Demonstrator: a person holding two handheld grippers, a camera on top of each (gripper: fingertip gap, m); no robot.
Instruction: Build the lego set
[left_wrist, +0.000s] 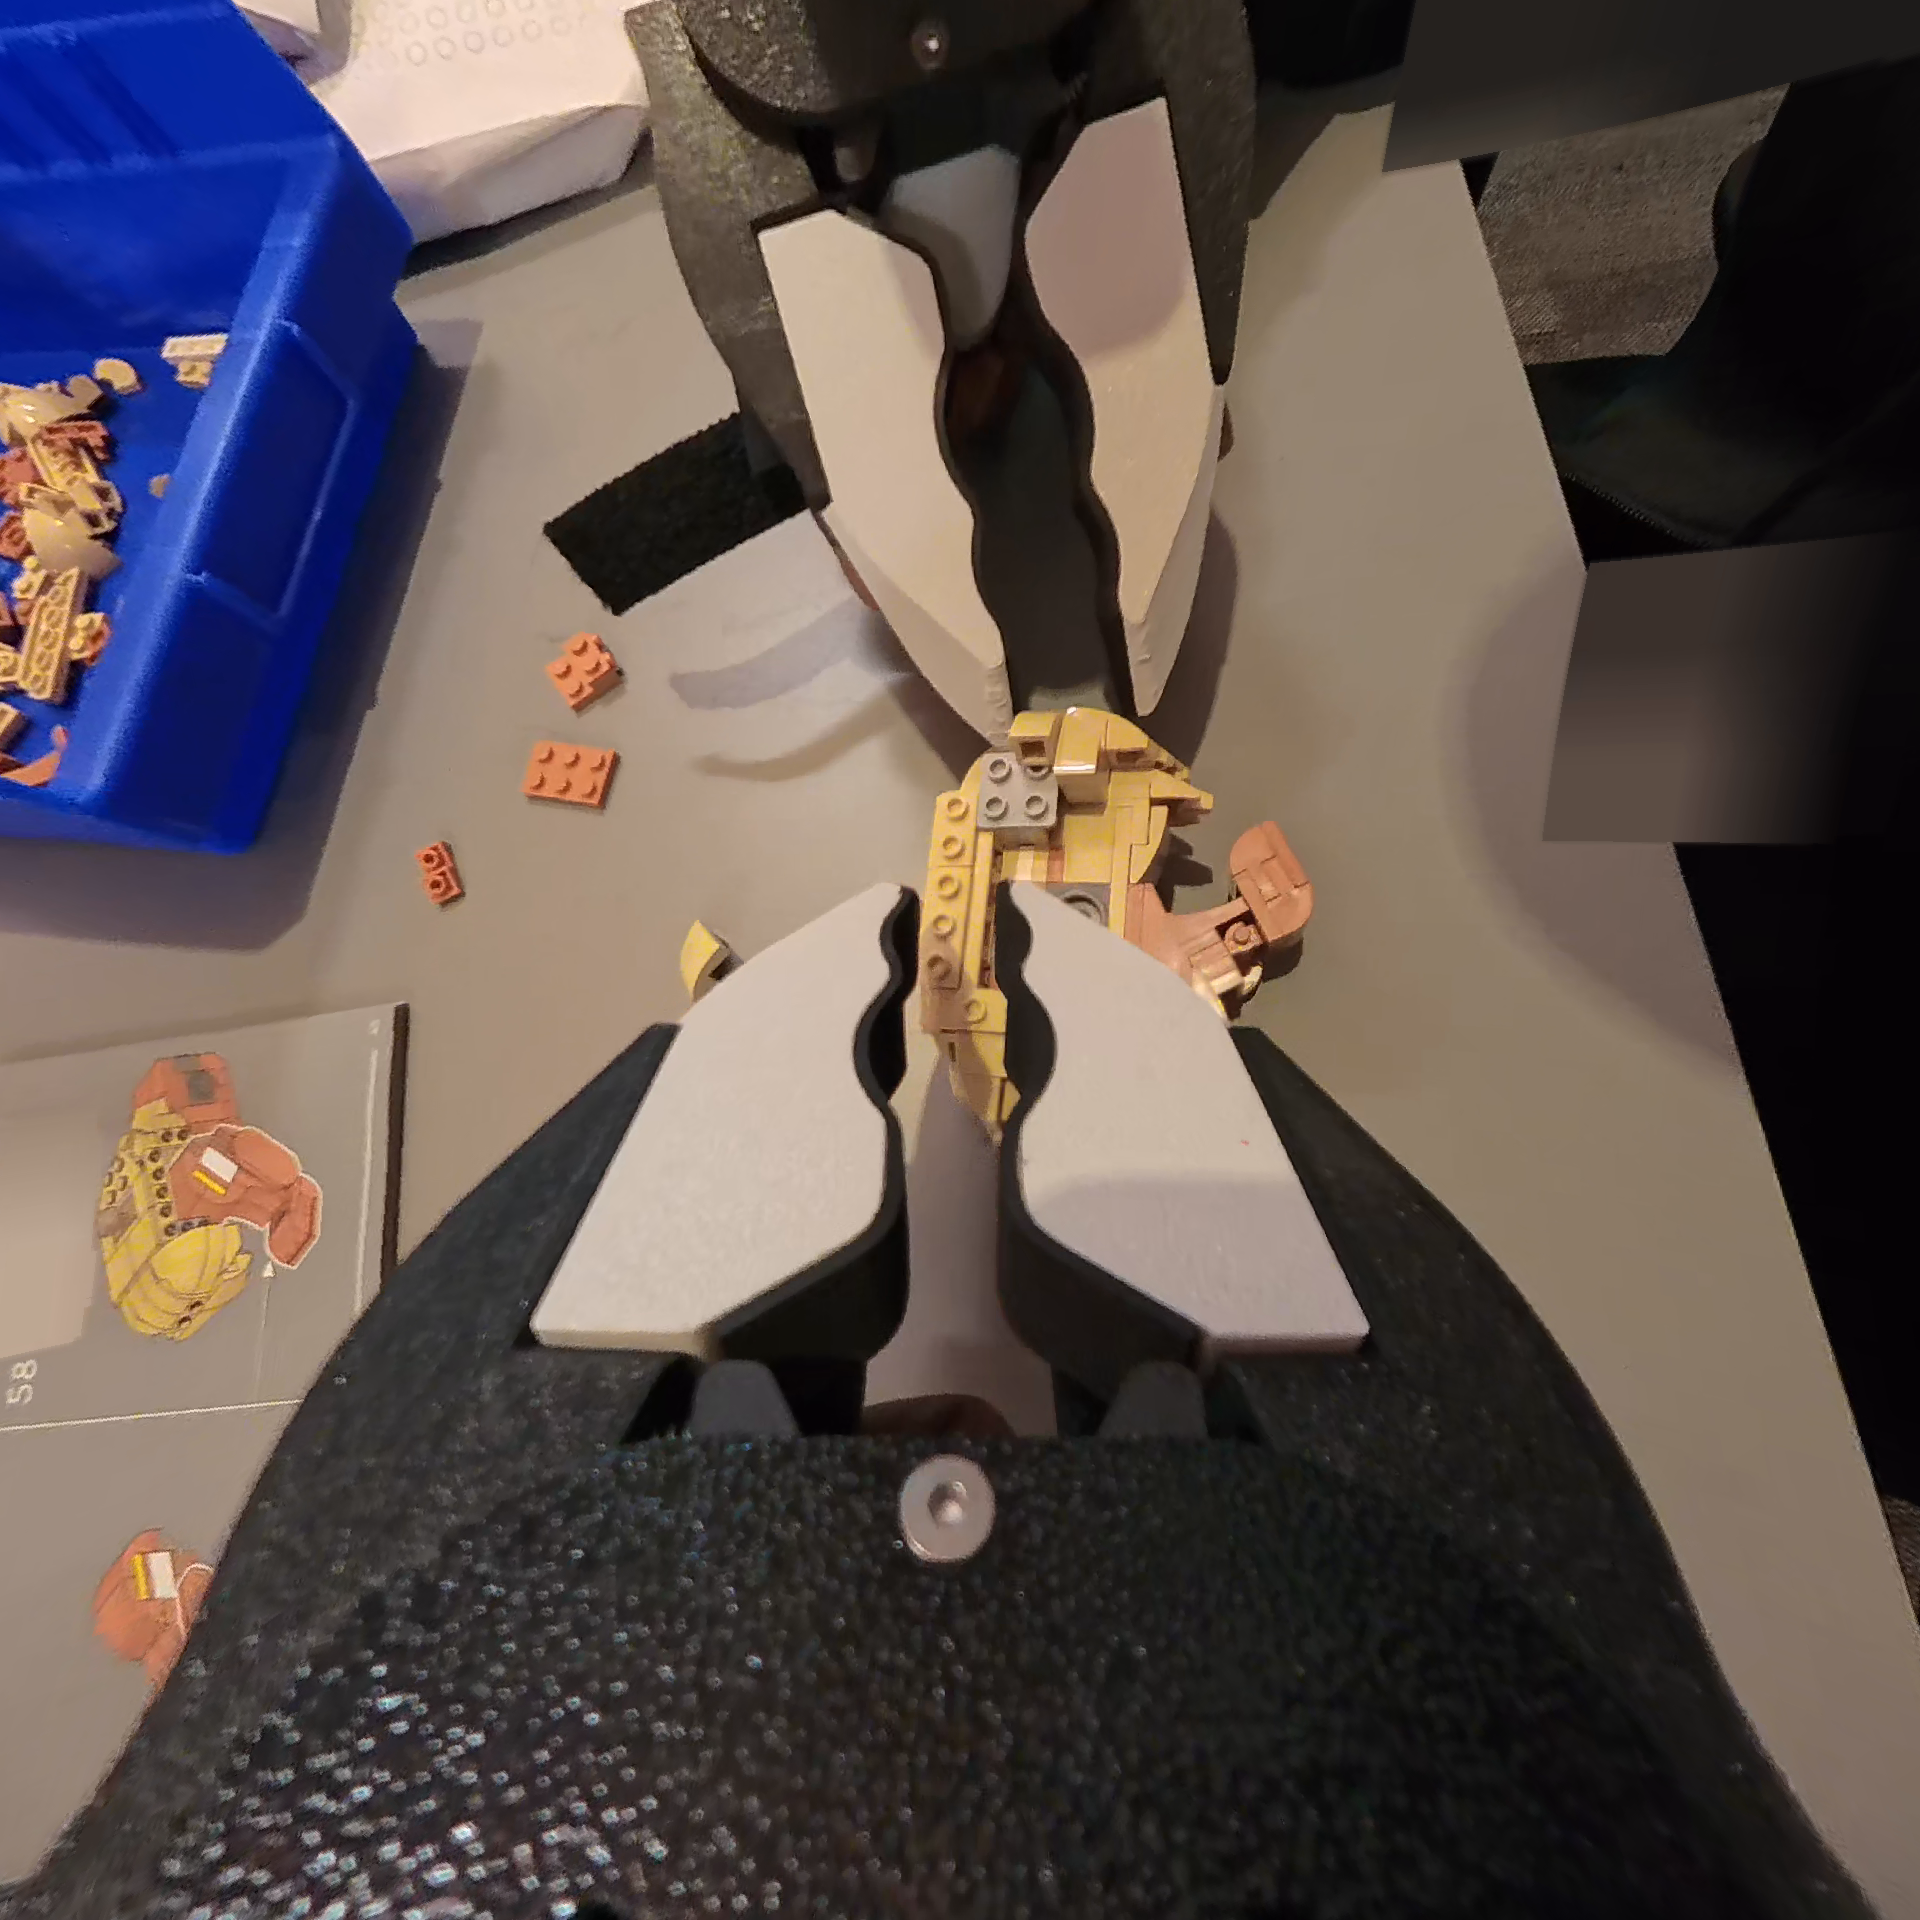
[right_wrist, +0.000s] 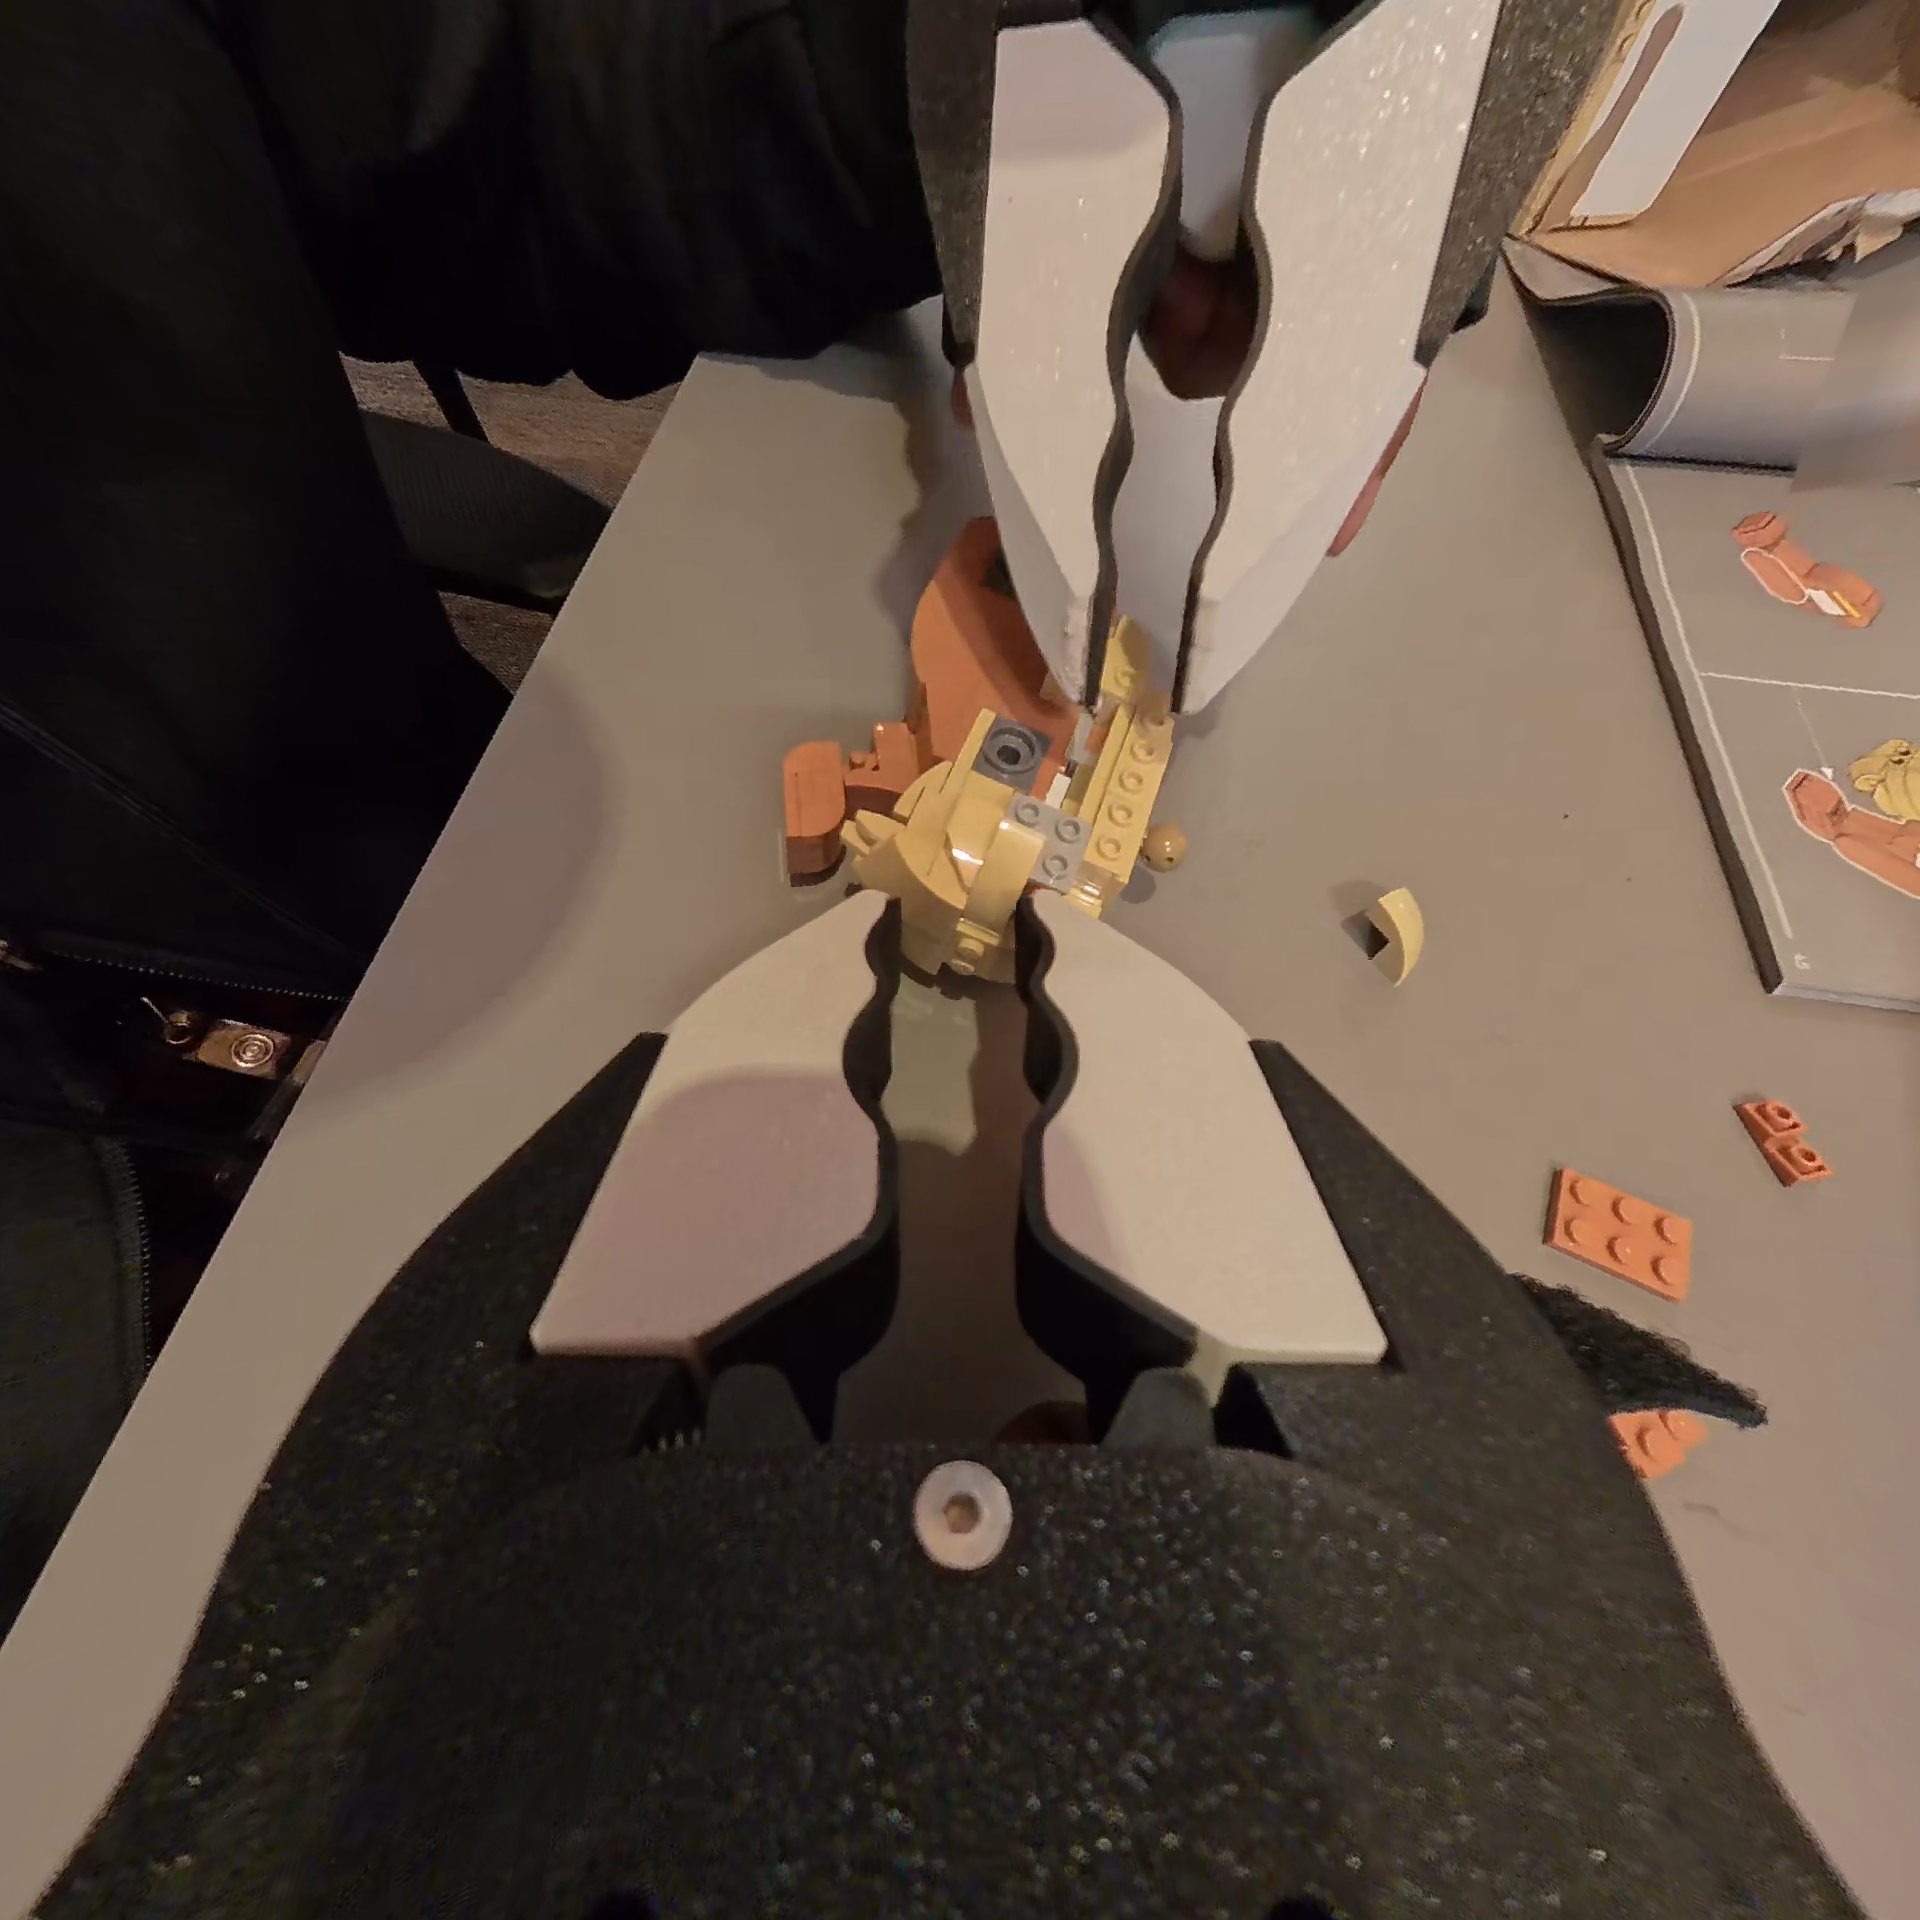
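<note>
Tan-and-brown studded model (left_wrist: 1049, 862) sits on the smooth grey table (left_wrist: 1403, 935), pinched from both ends: left gripper (left_wrist: 961, 914) has its wavy-edged grey fingers clamped on the model's long tan studded end, right gripper (right_wrist: 956, 914) clamped on the rounded tan end. Loose flat brown plates (left_wrist: 570, 774) and a tan quarter-dome piece (right_wrist: 1387, 933) lie just beside on the table, glossy blue plastic bin (left_wrist: 239, 499) of mixed bricks and an open instruction booklet (left_wrist: 197, 1195) further left.
</note>
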